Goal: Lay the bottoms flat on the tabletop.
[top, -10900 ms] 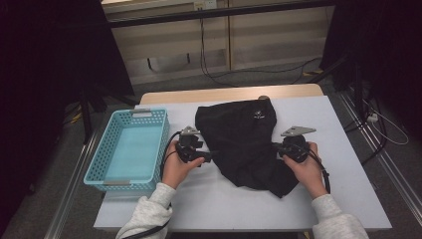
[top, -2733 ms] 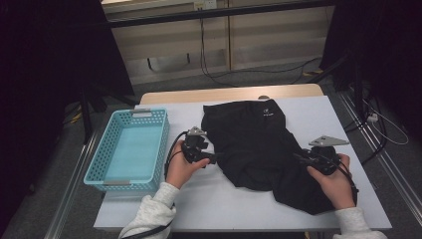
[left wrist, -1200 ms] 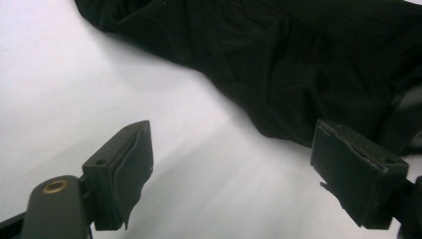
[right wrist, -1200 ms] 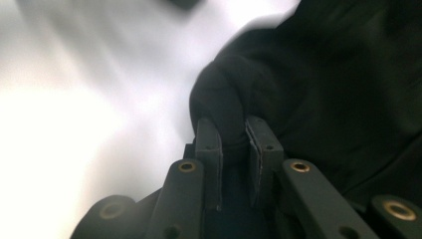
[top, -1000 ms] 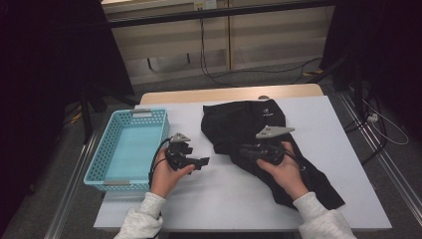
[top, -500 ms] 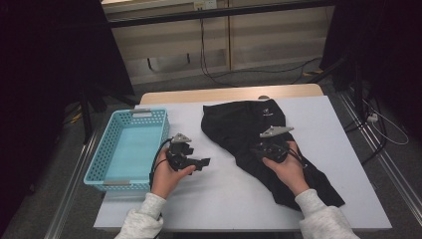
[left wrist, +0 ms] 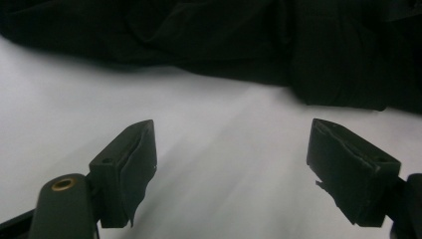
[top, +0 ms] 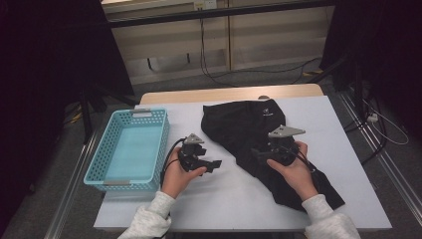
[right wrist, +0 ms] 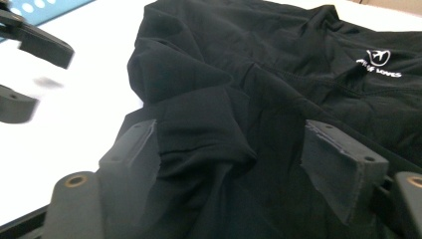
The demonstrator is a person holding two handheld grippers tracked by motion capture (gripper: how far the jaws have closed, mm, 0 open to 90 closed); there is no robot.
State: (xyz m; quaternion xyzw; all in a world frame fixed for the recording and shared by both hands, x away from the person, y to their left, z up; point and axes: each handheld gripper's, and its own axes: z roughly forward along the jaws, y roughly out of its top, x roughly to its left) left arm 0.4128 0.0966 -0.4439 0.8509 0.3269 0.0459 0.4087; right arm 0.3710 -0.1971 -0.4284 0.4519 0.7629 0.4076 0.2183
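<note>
A black garment [top: 259,129] with a small white logo lies crumpled on the white table [top: 219,199], one part trailing toward the near right. My right gripper [top: 256,152] rests on its left side. In the right gripper view its jaws [right wrist: 231,134] have just been opening, and a folded flap of the cloth [right wrist: 199,124] lies loose between them, not pressed by the pads. My left gripper [top: 216,165] hovers over bare table just left of the garment, pointing at it. Its jaws [left wrist: 231,134] stand open with nothing between them, and the garment's dark edge [left wrist: 224,40] lies ahead.
A light blue plastic basket [top: 129,149] stands at the table's left side, nothing visible inside it. Bare white table lies between basket and garment and along the near edge. Cables run over the floor beyond the table's far edge.
The right gripper's jaws have opened and let go of the cloth fold, and that hand shifted slightly right. The left gripper has moved right, toward the garment.
</note>
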